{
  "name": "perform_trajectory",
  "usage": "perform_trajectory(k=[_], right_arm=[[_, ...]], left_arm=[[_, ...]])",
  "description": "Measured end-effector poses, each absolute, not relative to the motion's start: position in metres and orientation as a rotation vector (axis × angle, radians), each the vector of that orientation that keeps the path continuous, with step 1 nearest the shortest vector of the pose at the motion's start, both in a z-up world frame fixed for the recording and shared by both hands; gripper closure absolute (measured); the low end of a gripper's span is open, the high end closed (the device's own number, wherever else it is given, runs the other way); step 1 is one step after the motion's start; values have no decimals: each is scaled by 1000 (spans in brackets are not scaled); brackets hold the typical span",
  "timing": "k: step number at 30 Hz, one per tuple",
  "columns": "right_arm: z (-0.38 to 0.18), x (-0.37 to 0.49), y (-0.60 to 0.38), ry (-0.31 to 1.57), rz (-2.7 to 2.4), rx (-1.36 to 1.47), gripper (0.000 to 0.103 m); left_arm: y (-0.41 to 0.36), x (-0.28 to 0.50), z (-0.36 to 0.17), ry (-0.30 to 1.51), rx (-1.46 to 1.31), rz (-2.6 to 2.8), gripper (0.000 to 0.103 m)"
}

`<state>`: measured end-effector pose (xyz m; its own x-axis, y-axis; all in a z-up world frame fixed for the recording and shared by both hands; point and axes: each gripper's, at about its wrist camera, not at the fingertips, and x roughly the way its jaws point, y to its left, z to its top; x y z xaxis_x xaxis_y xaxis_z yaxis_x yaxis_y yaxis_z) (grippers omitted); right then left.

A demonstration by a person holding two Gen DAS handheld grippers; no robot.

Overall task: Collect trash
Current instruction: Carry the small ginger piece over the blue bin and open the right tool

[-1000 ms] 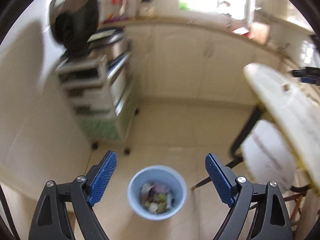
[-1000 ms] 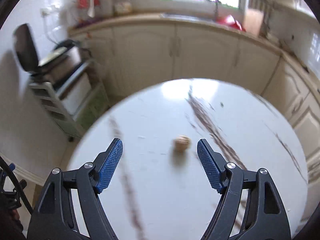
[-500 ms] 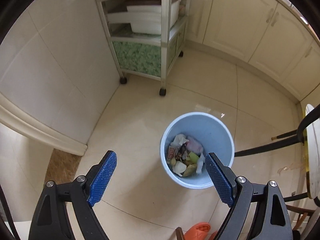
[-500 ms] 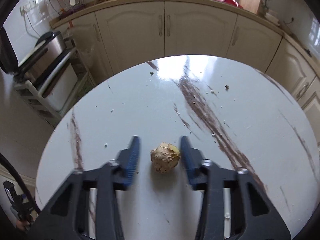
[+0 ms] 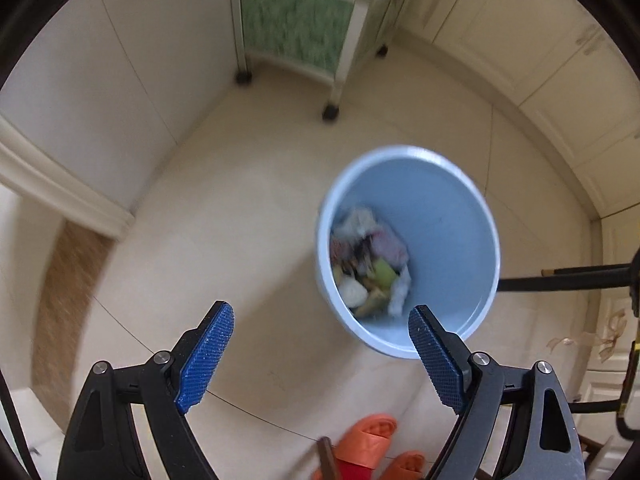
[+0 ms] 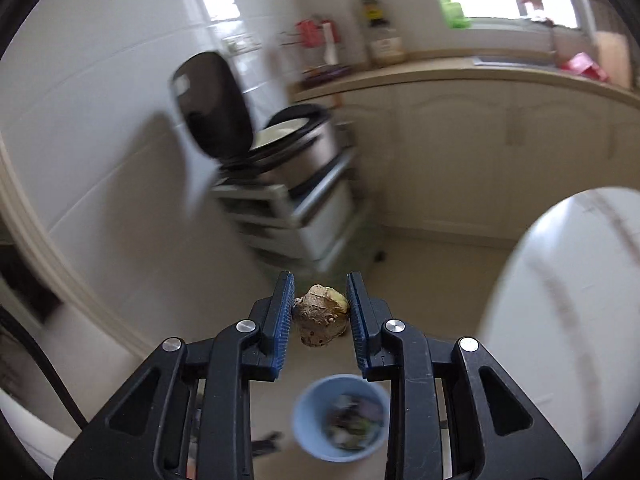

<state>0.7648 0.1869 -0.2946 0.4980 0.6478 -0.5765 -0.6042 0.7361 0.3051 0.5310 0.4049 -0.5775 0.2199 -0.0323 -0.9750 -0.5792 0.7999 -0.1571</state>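
Blue bin [image 6: 340, 416] on the floor already holds mixed trash. Right gripper [image 6: 320, 308] clamps a brown lump [image 6: 320, 314] above it, not yet dropped; left gripper [image 5: 320, 354] wide, empty.

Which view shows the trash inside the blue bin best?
The left wrist view: it looks almost straight down into the blue bin, so the trash shows large, though blurred. The right wrist view shows the bin small and low, partly behind the right gripper, its contents a smear.
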Motion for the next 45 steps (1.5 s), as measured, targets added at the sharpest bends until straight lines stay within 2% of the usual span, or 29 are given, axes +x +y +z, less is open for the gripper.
perform_trajectory(k=[8,12,13,14,18,22,25,26,27,28,30,32,34,37,39,41,44,45], right_arm=[[-479,767,246,1020,759,-69,77],[-563,779,236,1176,708,-75,77],[-585,783,234,1223,698,-62,77],[-598,786,229,1251,691,-52,77],[-643,795,225,1332,664,-44,77],[-660,793,221,1347,670,-33,77],[-664,792,226,1342,679,-33,72],[-663,791,228,1336,679,-31,58],[-658,790,228,1326,666,-37,49],[-653,789,226,1312,659,-40,34],[-644,789,226,1286,645,-57,32],[-630,784,227,1258,630,-95,23],[-614,777,229,1228,634,-128,21],[-583,761,234,1177,630,-199,14],[-555,746,239,1111,631,-249,13],[-529,730,243,1052,632,-288,10],[-487,704,240,969,623,-325,8],[-472,696,237,942,618,-327,7]], left_arm=[[405,569,-686,1446,-618,437,26],[413,586,-722,1470,-708,414,60],[414,591,-725,1465,-722,403,65],[416,597,-728,1455,-724,384,79],[421,608,-738,1441,-706,392,82],[429,615,-746,1433,-717,381,82],[431,618,-751,1429,-718,386,82],[428,619,-754,1425,-720,387,82],[422,614,-755,1422,-723,388,82],[424,616,-757,1421,-729,390,82],[423,614,-761,1421,-742,392,82],[427,615,-763,1416,-773,399,82],[430,607,-751,1394,-806,428,79],[438,597,-732,1365,-849,435,65],[444,589,-712,1325,-834,455,51],[448,576,-681,1253,-796,491,44],[446,561,-629,1154,-711,513,41],[442,558,-607,1112,-667,518,37]])
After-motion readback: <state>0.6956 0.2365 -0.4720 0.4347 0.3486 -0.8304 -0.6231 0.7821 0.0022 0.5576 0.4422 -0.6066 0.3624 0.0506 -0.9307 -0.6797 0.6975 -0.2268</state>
